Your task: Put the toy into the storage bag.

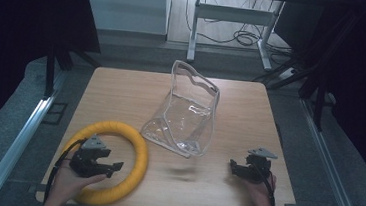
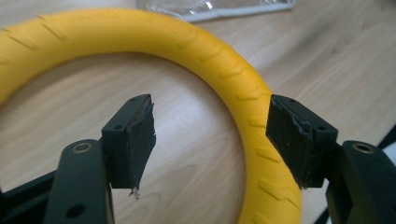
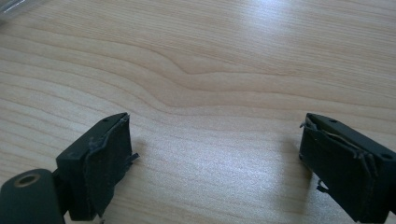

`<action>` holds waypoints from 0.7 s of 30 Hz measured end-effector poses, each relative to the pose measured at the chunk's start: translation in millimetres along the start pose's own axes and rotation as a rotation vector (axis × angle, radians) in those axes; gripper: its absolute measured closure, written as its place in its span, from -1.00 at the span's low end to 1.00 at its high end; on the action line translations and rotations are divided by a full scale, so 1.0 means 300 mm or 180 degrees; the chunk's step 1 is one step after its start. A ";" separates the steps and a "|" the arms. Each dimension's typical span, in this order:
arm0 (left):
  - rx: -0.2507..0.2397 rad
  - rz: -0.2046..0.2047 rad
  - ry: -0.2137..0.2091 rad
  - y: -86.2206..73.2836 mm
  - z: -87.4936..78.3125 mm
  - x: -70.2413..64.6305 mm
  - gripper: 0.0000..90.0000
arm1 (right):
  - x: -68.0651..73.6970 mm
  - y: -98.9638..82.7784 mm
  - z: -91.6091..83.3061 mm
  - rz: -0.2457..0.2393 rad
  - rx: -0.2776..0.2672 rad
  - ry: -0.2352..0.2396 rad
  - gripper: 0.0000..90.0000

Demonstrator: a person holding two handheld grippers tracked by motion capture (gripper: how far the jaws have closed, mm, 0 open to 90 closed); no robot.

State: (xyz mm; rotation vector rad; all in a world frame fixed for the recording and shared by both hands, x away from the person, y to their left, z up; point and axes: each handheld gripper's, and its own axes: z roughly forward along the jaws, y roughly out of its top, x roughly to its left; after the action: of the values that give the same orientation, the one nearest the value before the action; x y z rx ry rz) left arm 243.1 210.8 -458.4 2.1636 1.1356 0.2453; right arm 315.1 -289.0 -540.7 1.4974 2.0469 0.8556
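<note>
Black padded jaws of the left gripper [image 2: 210,140] stand wide apart astride the yellow foam ring [image 2: 219,70], one inside the hoop and one outside, not yet closed on it. The right gripper [image 3: 215,163] waits wide open over bare wooden table [image 3: 210,56], nearer the clear plastic pouch [image 1: 187,113] standing mid-table just beyond the ring. This looks like the grasping step; next, the jaws must close squarely on the ring.

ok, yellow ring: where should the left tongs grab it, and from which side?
Probably the ring's right-hand arc, from above. The yellow ring lies flat on the table, so its tube is best straddled, one jaw inside the hole and one outside. The left tongs are open and already sit near that arc, with the tube just inside one jaw. The ridged surface should help the grip.
</note>
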 end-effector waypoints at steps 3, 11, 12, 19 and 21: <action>0.0057 0.0017 -0.0046 0.001 0.015 -0.010 -0.29 | 0.000 0.000 0.000 0.0003 -0.0001 -0.0001 -0.79; 0.0403 0.0086 -0.0158 0.048 0.119 -0.061 -0.34 | 0.000 0.000 0.000 0.0014 -0.0011 -0.0010 -0.77; 0.0403 0.0086 -0.0158 0.048 0.119 -0.061 -0.35 | 0.000 0.000 0.000 0.0014 -0.0011 -0.0010 -0.77; 0.0652 0.0081 -0.0071 0.060 0.203 -0.102 -0.35 | 0.000 -0.001 -0.001 0.0018 -0.0012 -0.0014 -0.76; 0.0731 0.0094 -0.0029 0.063 0.223 -0.110 -0.34 | 0.000 -0.001 -0.001 0.0019 -0.0012 -0.0014 -0.76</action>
State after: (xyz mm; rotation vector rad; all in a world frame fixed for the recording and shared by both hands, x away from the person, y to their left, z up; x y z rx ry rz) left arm 265.6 145.5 -492.3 2.3803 1.1760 0.1225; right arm 314.8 -289.1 -540.7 1.5026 2.0375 0.8571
